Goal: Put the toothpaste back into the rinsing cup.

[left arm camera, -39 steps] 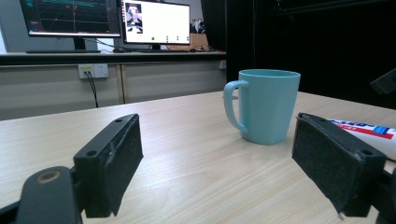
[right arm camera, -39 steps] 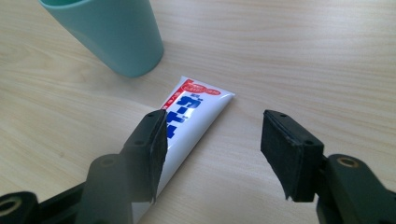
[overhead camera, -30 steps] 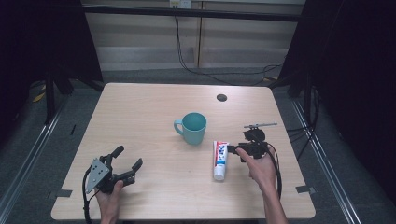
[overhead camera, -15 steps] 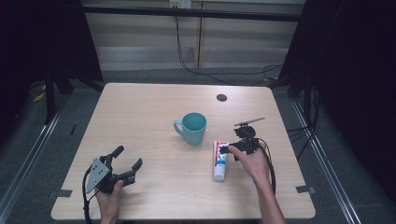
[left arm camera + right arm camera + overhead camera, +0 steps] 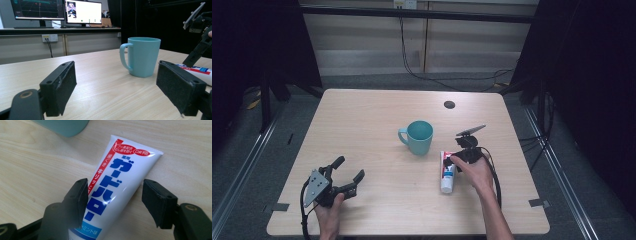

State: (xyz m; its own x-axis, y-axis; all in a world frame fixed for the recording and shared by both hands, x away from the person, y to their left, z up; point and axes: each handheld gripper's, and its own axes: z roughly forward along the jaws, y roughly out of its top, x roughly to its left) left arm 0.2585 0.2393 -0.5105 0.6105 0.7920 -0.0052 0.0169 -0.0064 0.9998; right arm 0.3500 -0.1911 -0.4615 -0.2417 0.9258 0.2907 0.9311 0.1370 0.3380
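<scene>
While the left tongs (image 5: 346, 176) rest low near the front left corner of the counter (image 5: 362, 125) with their jaws spread wide and nothing between them, the right tongs (image 5: 115, 197) hang over the toothpaste tube (image 5: 117, 185), angled down at it. Their jaws have just been opening and now stand partly apart, straddling the tube; in the right gripper view one pad sits right at the tube's edge, whether touching I cannot tell, while the other stands clear of it, so nothing is clamped. Seen from above, the white tube with blue and red lettering (image 5: 447, 172) lies flat on the counter, just right of and nearer the person than the teal mug (image 5: 419, 136), close but apart from it. That mug stands upright, and in the left gripper view its handle points left (image 5: 142, 56).
</scene>
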